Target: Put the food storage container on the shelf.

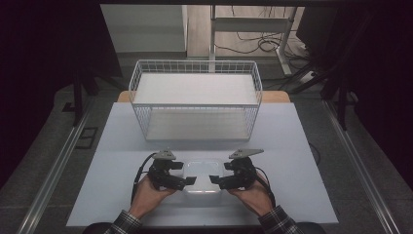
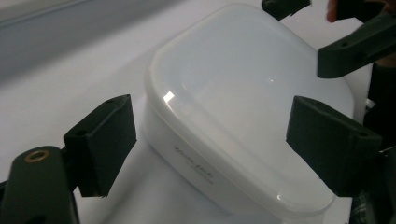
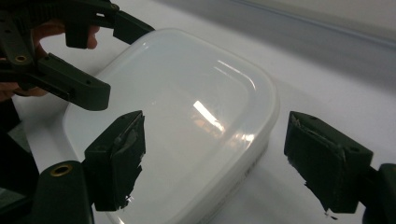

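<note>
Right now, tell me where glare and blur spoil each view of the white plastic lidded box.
High view: dim, dark edges, white plastic lidded box washed pale. Left gripper view: small glints on the lid, near jaws soft. Right gripper view: streaky glare mid-lid, far table edge blurred.

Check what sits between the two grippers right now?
A white lidded container sits on the table between the left gripper and right gripper, per the high view. Both gripper views show open jaws straddling its ends.
</note>
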A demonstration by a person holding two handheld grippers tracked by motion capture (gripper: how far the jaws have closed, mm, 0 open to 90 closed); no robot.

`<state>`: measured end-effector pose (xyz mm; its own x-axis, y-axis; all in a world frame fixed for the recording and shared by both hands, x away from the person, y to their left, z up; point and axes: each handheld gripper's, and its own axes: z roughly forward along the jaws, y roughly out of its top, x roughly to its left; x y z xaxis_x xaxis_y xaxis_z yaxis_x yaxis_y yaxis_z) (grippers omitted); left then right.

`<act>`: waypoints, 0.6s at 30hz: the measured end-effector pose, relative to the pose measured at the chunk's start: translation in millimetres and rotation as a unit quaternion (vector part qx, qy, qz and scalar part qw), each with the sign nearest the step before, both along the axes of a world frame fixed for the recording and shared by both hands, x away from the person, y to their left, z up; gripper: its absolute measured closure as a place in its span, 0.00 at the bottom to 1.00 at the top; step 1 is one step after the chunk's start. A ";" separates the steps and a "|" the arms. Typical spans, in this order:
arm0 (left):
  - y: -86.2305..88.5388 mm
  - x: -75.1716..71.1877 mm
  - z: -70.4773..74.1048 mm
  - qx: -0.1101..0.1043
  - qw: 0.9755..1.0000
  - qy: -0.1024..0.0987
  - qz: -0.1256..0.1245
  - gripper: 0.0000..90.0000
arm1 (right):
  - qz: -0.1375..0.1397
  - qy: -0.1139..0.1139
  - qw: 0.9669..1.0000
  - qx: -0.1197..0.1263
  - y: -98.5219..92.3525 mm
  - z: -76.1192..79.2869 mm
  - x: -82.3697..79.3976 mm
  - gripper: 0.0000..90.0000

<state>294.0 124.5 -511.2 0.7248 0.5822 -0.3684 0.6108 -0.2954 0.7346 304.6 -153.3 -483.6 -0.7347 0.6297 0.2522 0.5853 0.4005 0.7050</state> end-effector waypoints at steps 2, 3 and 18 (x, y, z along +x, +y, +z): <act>0.7 -0.8 -0.5 -0.007 1.000 0.005 -0.005 0.23 | 0.000 0.015 1.000 0.001 -0.6 -3.1 0.0 0.23; 1.2 -1.5 -0.7 -0.007 1.000 0.008 -0.004 0.25 | 0.002 0.022 1.000 0.001 -0.2 -4.9 -0.5 0.23; 19.1 -23.9 2.8 -0.058 0.996 0.062 0.026 0.66 | -0.039 0.097 0.993 0.052 -22.9 0.2 -15.2 0.66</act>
